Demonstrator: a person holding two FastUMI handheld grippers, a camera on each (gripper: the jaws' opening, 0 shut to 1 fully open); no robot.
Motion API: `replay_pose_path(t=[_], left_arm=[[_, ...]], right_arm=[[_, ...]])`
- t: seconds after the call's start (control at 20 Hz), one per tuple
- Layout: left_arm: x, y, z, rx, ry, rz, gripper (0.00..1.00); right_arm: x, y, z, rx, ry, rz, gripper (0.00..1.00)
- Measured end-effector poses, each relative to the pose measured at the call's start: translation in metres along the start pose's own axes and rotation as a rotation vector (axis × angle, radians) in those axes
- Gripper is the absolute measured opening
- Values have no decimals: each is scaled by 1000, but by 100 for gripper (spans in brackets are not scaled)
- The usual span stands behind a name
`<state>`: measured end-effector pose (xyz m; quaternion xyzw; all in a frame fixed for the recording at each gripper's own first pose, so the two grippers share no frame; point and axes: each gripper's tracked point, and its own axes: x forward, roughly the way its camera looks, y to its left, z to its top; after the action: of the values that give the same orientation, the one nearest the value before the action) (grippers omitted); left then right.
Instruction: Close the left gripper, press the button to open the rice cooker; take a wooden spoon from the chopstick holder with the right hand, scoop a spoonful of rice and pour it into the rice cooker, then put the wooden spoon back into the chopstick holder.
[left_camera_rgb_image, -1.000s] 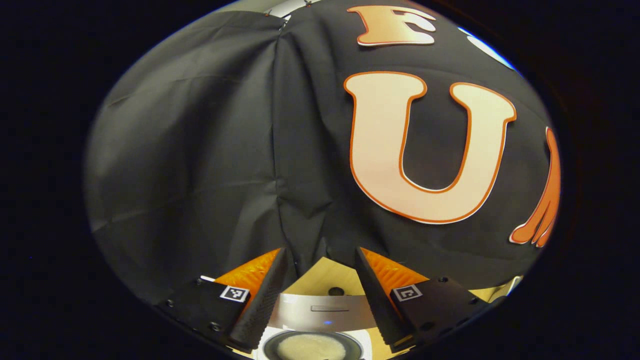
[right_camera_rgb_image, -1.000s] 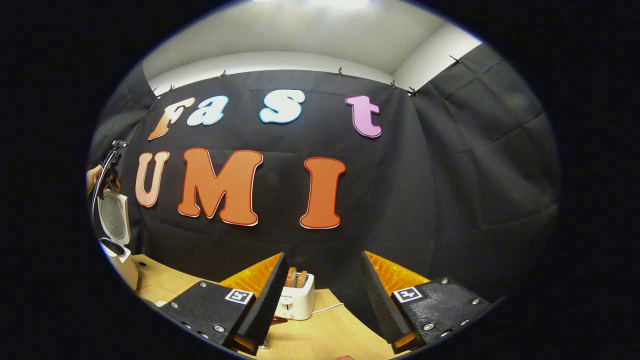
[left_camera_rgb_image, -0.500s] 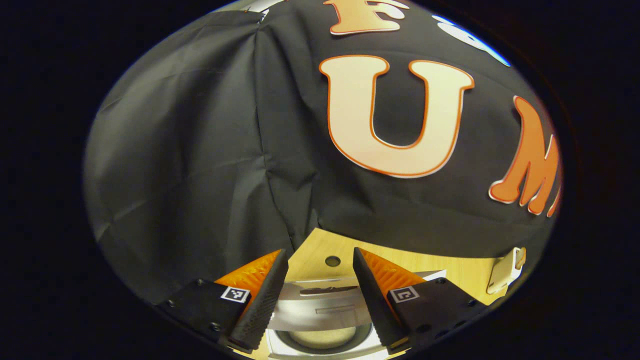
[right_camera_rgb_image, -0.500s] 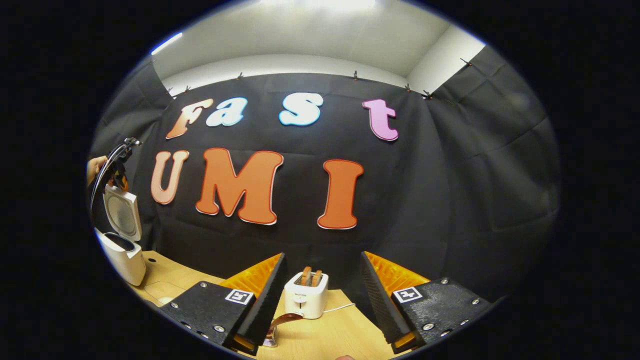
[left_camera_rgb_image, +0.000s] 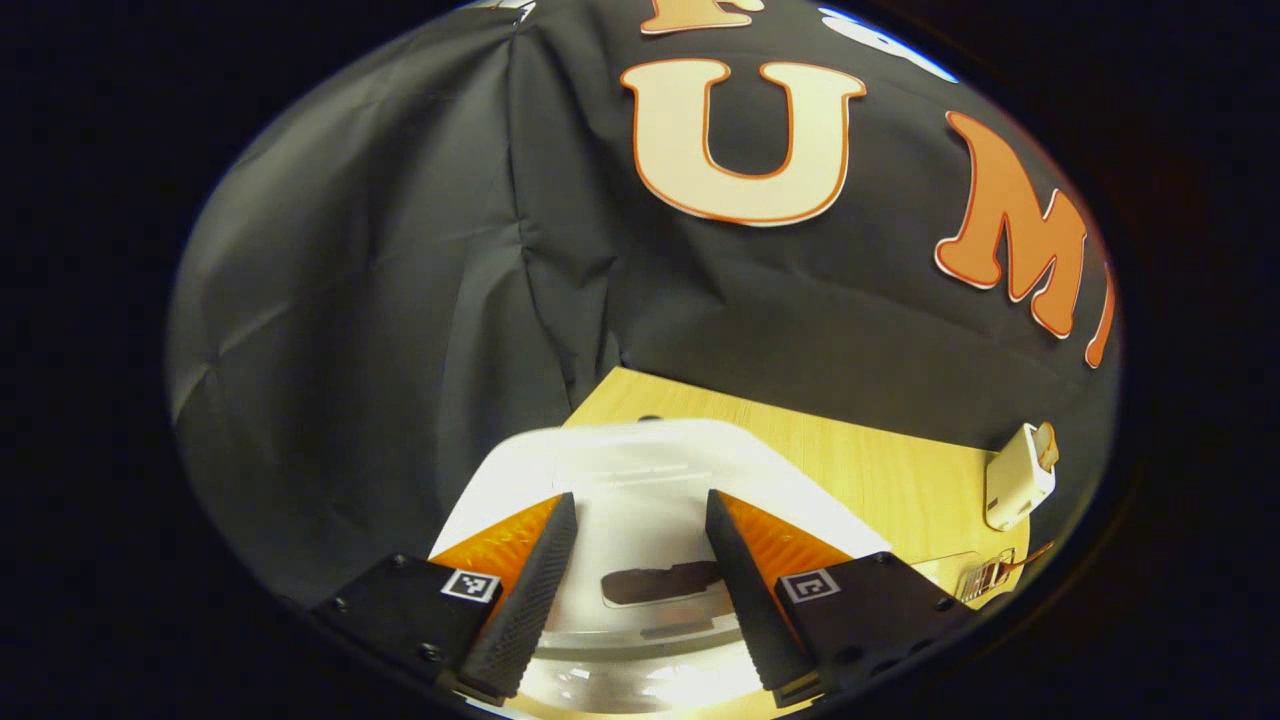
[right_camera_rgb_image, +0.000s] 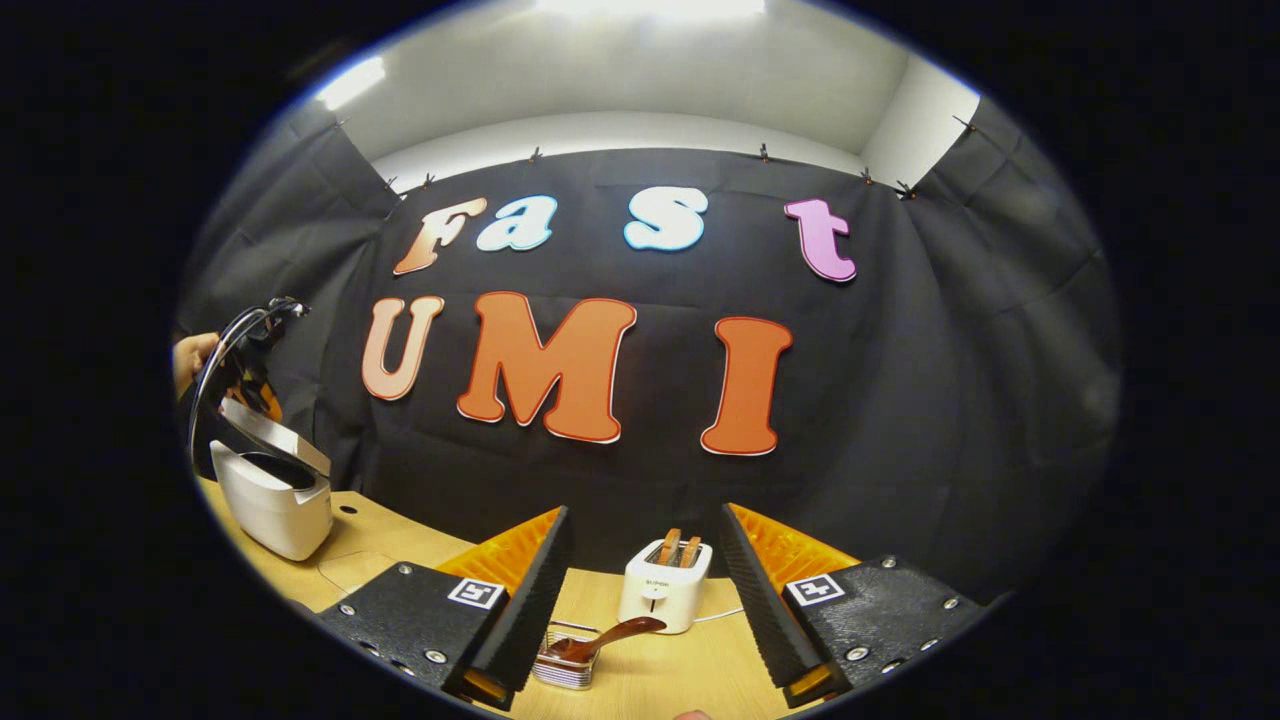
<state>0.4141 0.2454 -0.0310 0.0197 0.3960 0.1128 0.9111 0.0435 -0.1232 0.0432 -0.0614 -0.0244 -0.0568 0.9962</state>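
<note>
Spoon step looked finished: wooden spoon (right_camera_rgb_image: 605, 638) sat in chopstick holder (right_camera_rgb_image: 562, 668); rice cooker (right_camera_rgb_image: 275, 490) lid half-open. Left gripper (left_camera_rgb_image: 632, 560) and right gripper (right_camera_rgb_image: 640, 600) both spread, empty.

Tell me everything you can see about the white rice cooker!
The rice cooker is white and smooth, like plastic, and stands at the left end of the light wooden table. In the right gripper view its lid is tilted, partly down over the dark opening. In the left gripper view the lid's white top lies under the left gripper, whose fingers are spread; whether they touch it is unclear.
</note>
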Motion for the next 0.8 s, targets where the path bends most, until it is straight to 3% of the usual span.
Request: replay_pose_path(t=[0.1,0.15,0.2,0.25,0.3,0.8], left_arm=[[9,-3,-13,2,49,6,91],[0,2,-5,24,65,18,88],[9,5,17,31,-19,18,87],[8,8,20,17,41,20,86],[9,11,41,18,18,16,86],[3,11,20,-17,-24,36,84]], right_arm=[[-4,7,-5,-2,7,15,88],[-5,13,-6,-4,5,31,88],[-6,17,-6,-5,6,41,88],[-5,22,-5,-4,7,53,89],[-5,26,-4,-3,7,60,89],[-8,62,-4,38,0,140,90]])
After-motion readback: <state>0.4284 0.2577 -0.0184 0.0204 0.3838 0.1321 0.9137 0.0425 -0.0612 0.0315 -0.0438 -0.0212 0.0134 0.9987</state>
